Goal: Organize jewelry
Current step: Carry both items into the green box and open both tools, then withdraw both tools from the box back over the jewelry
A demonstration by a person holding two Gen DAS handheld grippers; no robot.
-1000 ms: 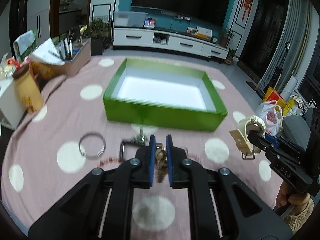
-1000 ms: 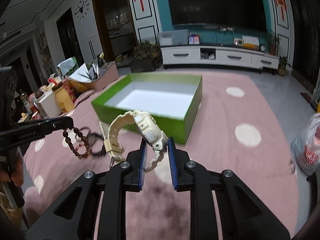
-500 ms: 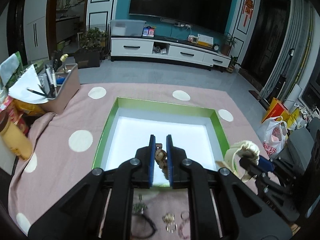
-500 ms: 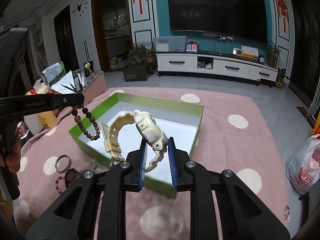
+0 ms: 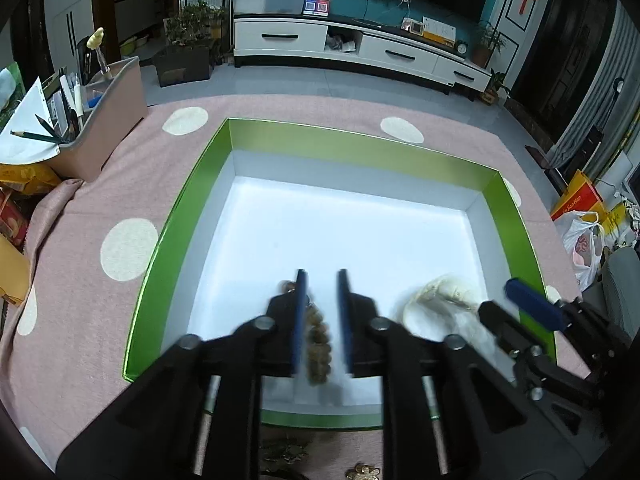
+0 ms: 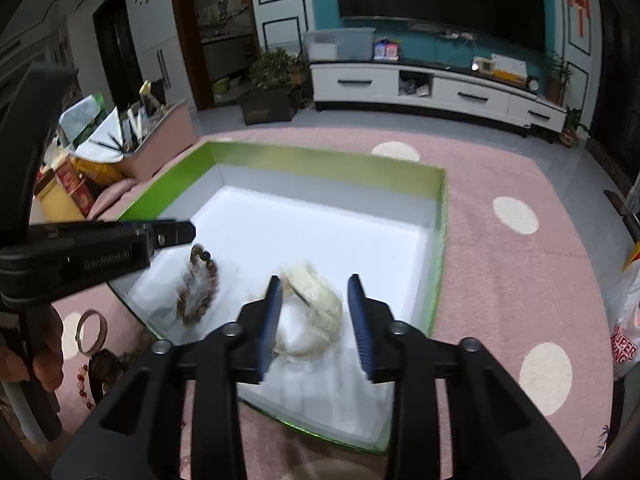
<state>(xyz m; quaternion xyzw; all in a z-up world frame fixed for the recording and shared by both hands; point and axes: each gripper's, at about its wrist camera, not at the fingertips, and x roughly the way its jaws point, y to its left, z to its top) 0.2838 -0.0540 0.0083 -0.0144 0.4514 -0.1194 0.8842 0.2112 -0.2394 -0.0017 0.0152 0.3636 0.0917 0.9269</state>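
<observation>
A green box (image 5: 180,200) with a white floor sits on the pink dotted cloth; it also shows in the right wrist view (image 6: 440,216). My left gripper (image 5: 322,280) is open over the box's near part. The brown bead bracelet (image 5: 318,340) is blurred between and below its jaws; in the right wrist view the bracelet (image 6: 198,284) is free of the left gripper (image 6: 176,232). My right gripper (image 6: 314,284) is open over the box. The cream watch (image 6: 316,312) is blurred beneath it, also in the left wrist view (image 5: 436,300).
A metal bangle (image 6: 90,332) and red beads (image 6: 84,380) lie on the cloth left of the box. More jewelry (image 5: 362,472) lies in front of the box. A pink bin of pens (image 5: 100,120) and snack packs stand at far left. A plastic bag (image 6: 624,344) is at right.
Both grippers moved down over the box and opened. The bead bracelet left the left gripper and the watch left the right gripper; both are dropping or landing in the box.
</observation>
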